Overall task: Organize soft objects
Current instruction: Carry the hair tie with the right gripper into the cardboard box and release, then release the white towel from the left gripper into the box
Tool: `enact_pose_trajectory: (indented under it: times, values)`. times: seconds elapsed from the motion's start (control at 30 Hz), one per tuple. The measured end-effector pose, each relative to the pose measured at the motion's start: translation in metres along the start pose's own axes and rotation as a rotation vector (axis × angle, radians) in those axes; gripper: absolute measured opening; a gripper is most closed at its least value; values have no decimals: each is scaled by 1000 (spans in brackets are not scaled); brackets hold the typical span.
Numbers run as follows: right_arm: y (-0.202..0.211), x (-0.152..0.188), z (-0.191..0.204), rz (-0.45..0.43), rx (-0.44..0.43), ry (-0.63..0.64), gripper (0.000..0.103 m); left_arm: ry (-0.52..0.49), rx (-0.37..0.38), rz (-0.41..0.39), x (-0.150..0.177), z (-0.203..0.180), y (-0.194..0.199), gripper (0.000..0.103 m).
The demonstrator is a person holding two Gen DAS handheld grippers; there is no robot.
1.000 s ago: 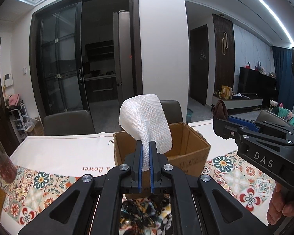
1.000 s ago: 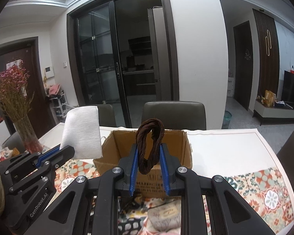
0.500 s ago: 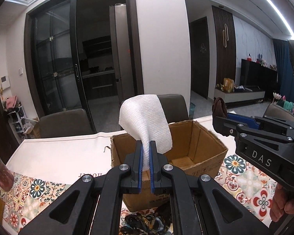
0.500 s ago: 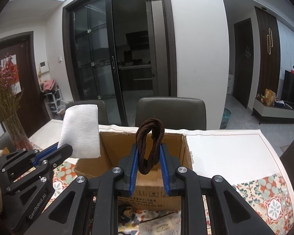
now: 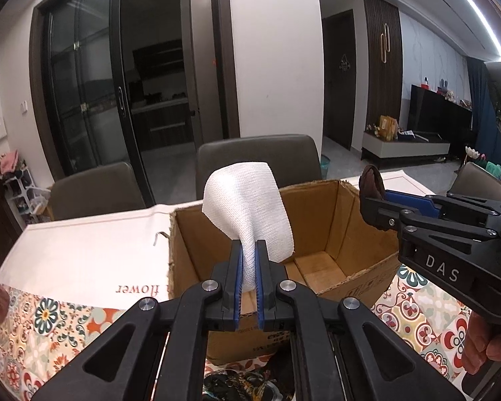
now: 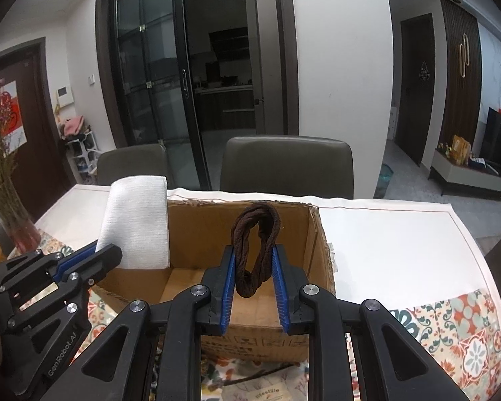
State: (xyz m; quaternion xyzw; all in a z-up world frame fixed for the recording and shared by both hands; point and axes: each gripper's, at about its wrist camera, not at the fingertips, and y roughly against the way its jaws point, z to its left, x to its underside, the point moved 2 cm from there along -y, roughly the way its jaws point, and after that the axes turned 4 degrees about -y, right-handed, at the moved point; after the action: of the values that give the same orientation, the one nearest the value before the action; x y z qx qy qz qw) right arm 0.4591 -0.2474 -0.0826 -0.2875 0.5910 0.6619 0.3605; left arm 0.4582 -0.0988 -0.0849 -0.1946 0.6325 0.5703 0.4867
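My left gripper (image 5: 248, 245) is shut on a folded white cloth (image 5: 247, 207) that stands up over the open cardboard box (image 5: 320, 224). The same cloth (image 6: 137, 220) shows at the left in the right wrist view, above the box's left wall. My right gripper (image 6: 253, 250) is shut on a twisted brown fabric loop (image 6: 255, 250), held over the box (image 6: 200, 230) interior. In the left wrist view that loop (image 5: 370, 182) pokes up from the right gripper at the box's right side. The bottom of the box that shows is bare.
The box stands on a table with a white runner (image 5: 83, 254) and a patterned floral cloth (image 5: 43, 320). Dark items (image 5: 247, 384) lie on the table below the grippers. Two grey chairs (image 6: 287, 163) stand behind the table. A vase of dried flowers (image 6: 3, 193) is far left.
Both grippers have moved forward and down toward the box, which looks larger and closer. The cloth and the brown loop now hang over its opening. Both grips are unchanged.
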Motion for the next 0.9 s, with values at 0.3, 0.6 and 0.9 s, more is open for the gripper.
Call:
enact_pose_trajectory:
  times: [0.3,0.6,0.9]
  values:
    - [-12,2,-2,45,6,-10,42,6,11,34,4,0,-13,29]
    - [2,4,-1,37,10,-15,48,15,-3,31,7,3,0,34]
    - [37,1,5,-7,6,-16,52,23,-11,1,4,4,34,39]
